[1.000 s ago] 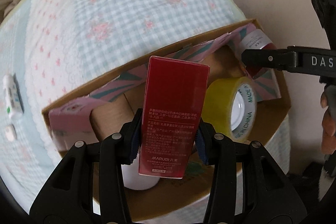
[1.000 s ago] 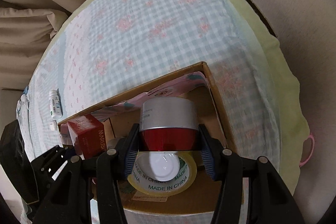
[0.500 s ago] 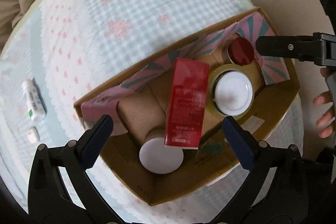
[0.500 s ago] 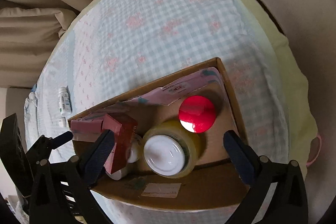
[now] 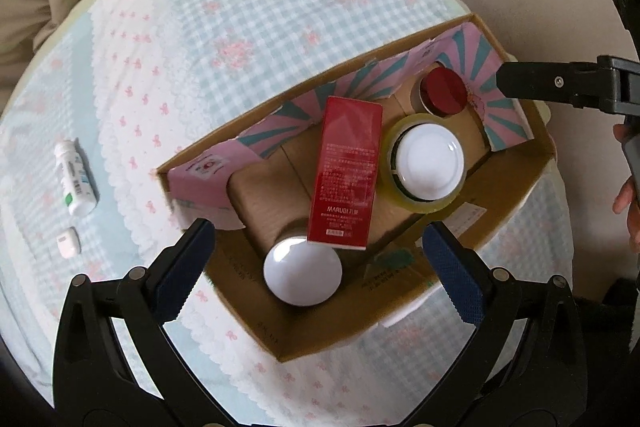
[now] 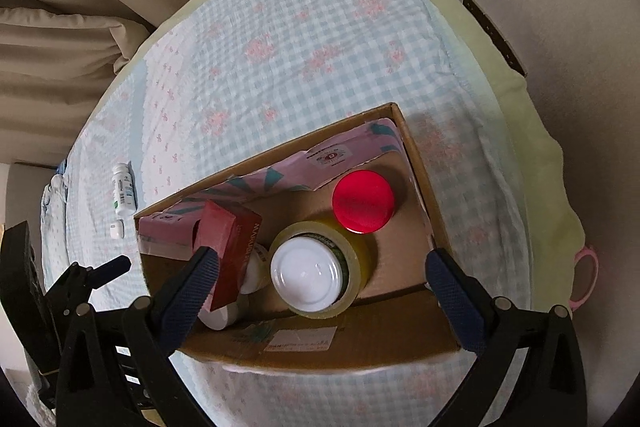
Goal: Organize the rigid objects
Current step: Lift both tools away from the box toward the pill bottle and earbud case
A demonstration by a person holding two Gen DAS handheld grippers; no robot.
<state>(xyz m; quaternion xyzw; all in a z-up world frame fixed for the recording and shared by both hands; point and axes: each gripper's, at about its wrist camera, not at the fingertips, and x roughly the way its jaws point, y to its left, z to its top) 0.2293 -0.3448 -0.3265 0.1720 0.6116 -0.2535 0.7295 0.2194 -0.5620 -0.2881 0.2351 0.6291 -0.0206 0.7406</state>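
Observation:
A cardboard box (image 5: 516,183) (image 6: 360,339) sits on a checked cloth. Inside it a red carton (image 5: 346,173) (image 6: 234,251) leans over a white-lidded jar (image 5: 303,270). Beside it a second white lid (image 5: 428,163) (image 6: 306,277) sits inside a yellow tape roll (image 5: 416,203) (image 6: 356,247). A red-capped jar (image 5: 444,93) (image 6: 363,201) stands in the box's far corner. My left gripper (image 5: 320,269) is open and empty above the box's near side. My right gripper (image 6: 320,287) is open and empty above the box.
A white tube (image 5: 77,183) (image 6: 123,194) and a small white cap (image 5: 67,242) (image 6: 117,228) lie on the cloth left of the box. Beige cushions (image 6: 60,51) lie beyond the cloth's far left. A pink ring (image 6: 584,279) hangs at the right edge.
Both grippers opened, let go of the red carton and the red-capped jar in the box, and drew back upward. The carton now leans on the white-lidded jar.

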